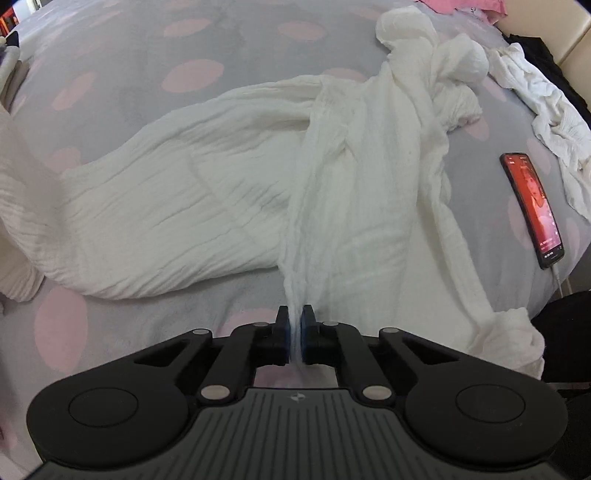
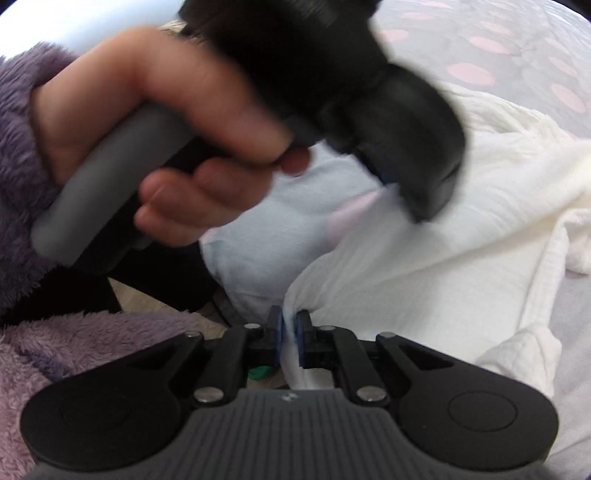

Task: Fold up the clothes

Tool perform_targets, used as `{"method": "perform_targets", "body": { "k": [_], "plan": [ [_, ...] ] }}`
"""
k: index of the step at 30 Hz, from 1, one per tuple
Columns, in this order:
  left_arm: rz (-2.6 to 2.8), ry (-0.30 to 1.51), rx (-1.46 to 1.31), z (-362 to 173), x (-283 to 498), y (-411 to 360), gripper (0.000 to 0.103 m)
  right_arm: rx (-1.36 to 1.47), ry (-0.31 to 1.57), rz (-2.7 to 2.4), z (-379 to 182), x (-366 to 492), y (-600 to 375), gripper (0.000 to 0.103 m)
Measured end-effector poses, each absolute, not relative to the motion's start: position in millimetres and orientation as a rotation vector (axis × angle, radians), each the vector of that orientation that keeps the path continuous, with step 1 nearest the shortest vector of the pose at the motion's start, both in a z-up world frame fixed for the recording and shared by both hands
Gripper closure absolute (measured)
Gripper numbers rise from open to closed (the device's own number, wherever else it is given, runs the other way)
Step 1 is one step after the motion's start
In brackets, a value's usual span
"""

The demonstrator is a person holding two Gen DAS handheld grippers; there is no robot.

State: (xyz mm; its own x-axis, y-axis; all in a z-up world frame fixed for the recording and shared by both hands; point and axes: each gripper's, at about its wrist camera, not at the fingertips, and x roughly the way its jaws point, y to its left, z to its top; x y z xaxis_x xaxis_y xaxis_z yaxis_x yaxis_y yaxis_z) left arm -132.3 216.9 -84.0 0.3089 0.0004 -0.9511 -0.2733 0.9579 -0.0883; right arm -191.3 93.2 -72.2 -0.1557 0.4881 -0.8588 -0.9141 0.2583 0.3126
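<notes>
A white crinkled garment [image 1: 236, 192] lies spread and twisted on a grey bedspread with pink dots [image 1: 110, 66]. My left gripper [image 1: 294, 321] is shut on a bunched edge of it, and the cloth stretches away from the jaws in a taut ridge. My right gripper [image 2: 289, 325] is shut on another edge of the same white garment [image 2: 424, 266]. In the right wrist view, a hand [image 2: 177, 140] in a purple fleece sleeve holds the blurred left gripper tool [image 2: 388, 110] just above the cloth.
A phone [image 1: 532, 210] with a red lit screen lies on the bed at the right, with a cable. Another white garment [image 1: 546, 118] lies crumpled behind it. Pink cloth [image 1: 465, 5] sits at the far edge. Purple fleece [image 2: 74, 343] fills the lower left.
</notes>
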Motion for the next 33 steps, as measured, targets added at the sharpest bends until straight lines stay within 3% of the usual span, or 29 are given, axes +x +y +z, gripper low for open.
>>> {"method": "perform_targets", "body": {
  "k": [2, 7, 15, 19, 22, 26, 30, 33],
  "plan": [
    [0.234, 1.213, -0.260, -75, -136, 227, 0.101, -0.496, 1.140, 1.289, -68, -183, 87, 0.087],
    [0.358, 1.099, -0.269, -37, -138, 265, 0.102, -0.495, 1.065, 1.209, -43, -149, 68, 0.063],
    [0.520, 0.928, -0.133, 15, -107, 307, 0.102, -0.674, 0.918, 0.962, -22, -68, 41, 0.062],
    [0.568, 0.947, -0.092, 14, -76, 322, 0.100, -0.696, 0.883, 0.859, -21, -28, 32, 0.062],
    [0.571, 0.979, -0.053, 5, -64, 321, 0.090, -0.718, 0.851, 0.793, -20, -2, 29, 0.061],
    [0.558, 0.993, 0.049, -2, -66, 305, 0.084, -0.739, 0.819, 0.720, -19, 38, 33, 0.061],
    [0.532, 0.981, 0.126, -2, -77, 285, 0.058, -0.733, 0.787, 0.687, -26, 75, 42, 0.055],
    [0.503, 0.976, 0.128, 1, -83, 277, 0.055, -0.766, 0.767, 0.695, -36, 99, 50, 0.053]
  ]
}}
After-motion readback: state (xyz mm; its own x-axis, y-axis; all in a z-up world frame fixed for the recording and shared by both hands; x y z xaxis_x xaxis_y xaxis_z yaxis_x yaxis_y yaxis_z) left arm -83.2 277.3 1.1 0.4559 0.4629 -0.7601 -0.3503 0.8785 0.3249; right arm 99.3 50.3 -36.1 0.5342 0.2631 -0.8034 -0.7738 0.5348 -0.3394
